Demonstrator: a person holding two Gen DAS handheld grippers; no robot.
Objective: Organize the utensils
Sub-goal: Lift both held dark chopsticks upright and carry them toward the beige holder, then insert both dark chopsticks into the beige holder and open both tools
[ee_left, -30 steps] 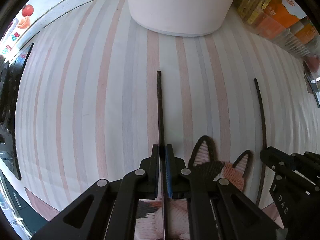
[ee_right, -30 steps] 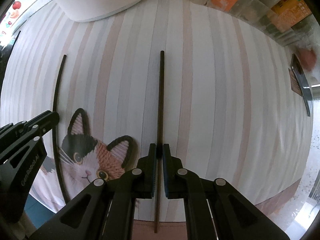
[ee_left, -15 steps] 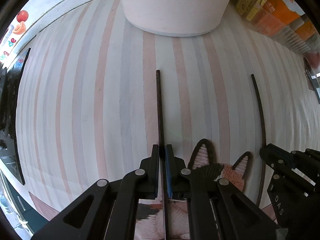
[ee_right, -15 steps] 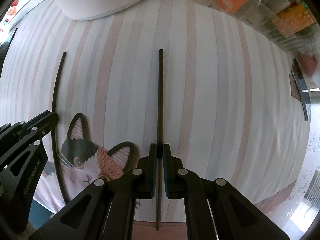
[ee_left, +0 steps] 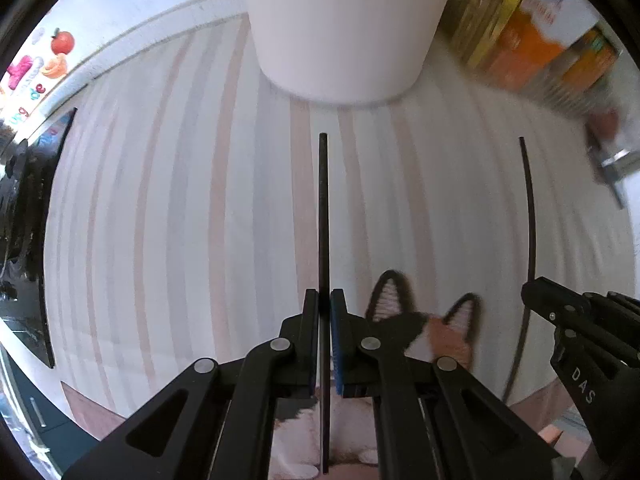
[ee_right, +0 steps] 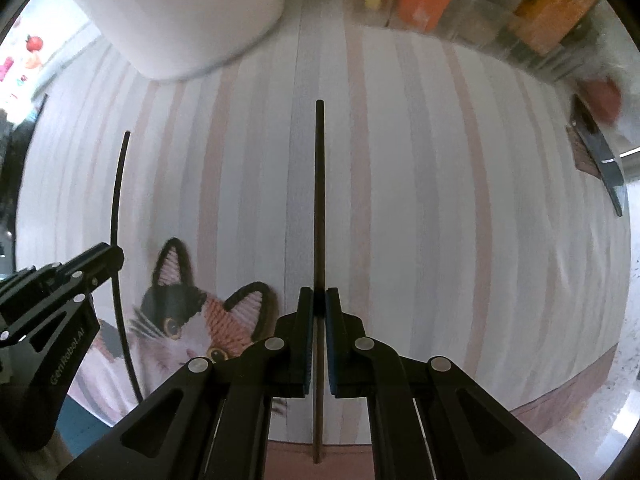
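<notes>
Each gripper holds one thin dark chopstick that points away along its fingers, above a striped mat. In the left wrist view my left gripper [ee_left: 325, 300] is shut on its chopstick [ee_left: 323, 208]. At the right edge is the right gripper [ee_left: 538, 300] with the other chopstick [ee_left: 530, 208]. In the right wrist view my right gripper [ee_right: 319, 298] is shut on its chopstick [ee_right: 319, 200]. The left gripper [ee_right: 116, 252] and its chopstick [ee_right: 116, 184] are at the left. A white round container [ee_left: 344, 28] [ee_right: 192, 12] stands just beyond the chopstick tips.
The striped mat [ee_left: 160, 200] bears a cat picture [ee_right: 180, 320] near its front edge. Orange and yellow cartons [ee_left: 532, 40] line the back right. A dark flat object [ee_right: 600, 160] lies off the mat's right side, and a dark panel [ee_left: 44, 240] at the left.
Both grippers have risen a little with their chopsticks still clamped. The white container and the cartons now fill more of the top of both views.
</notes>
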